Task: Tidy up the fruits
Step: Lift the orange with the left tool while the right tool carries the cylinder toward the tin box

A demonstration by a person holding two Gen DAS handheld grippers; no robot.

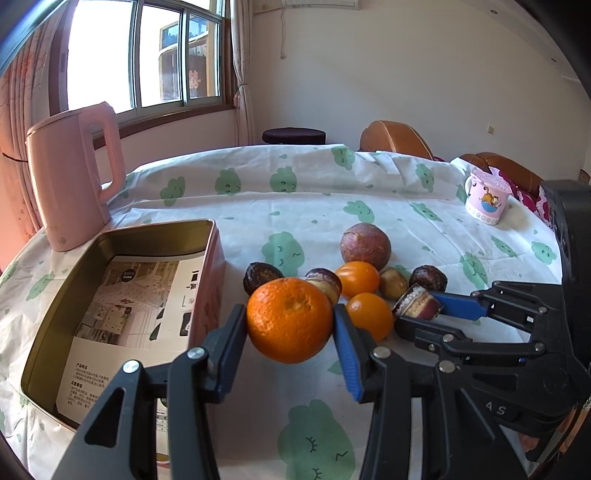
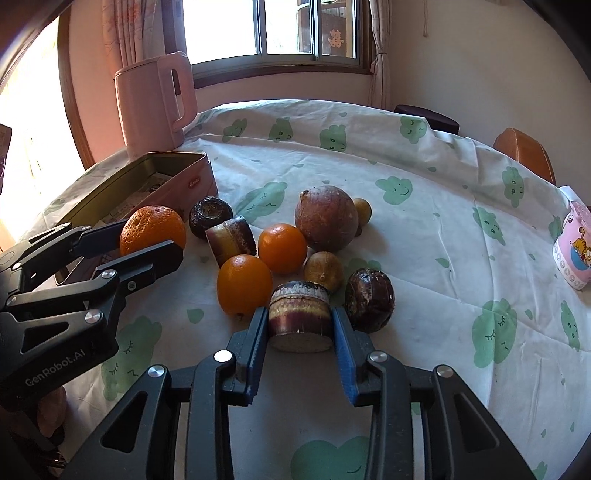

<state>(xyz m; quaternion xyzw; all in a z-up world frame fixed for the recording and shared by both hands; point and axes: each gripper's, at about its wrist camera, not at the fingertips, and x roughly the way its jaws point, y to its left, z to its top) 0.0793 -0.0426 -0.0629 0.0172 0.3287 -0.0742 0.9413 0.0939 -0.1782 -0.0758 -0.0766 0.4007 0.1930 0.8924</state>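
Both claws loaded beside the fruit pile, tin not yet filled.

Bench (image 1: 424, 229) carries an open tin (image 1: 122, 236) at near left, holding only a leaflet. Left claw (image 1: 290, 319) is clamped on the orange (image 1: 290, 319), just beside the tin; right claw (image 2: 300, 325) grips a cane piece (image 2: 300, 314), right of the pile. Judged step: pick-up. Next: carry both over the rim and release.

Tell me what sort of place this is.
Most likely a room in a home, perhaps a dining or living room. A table under a cloud-print tablecloth stands by a curtained window, with a pink electric kettle and a cartoon mug on it, and padded brown chairs behind.
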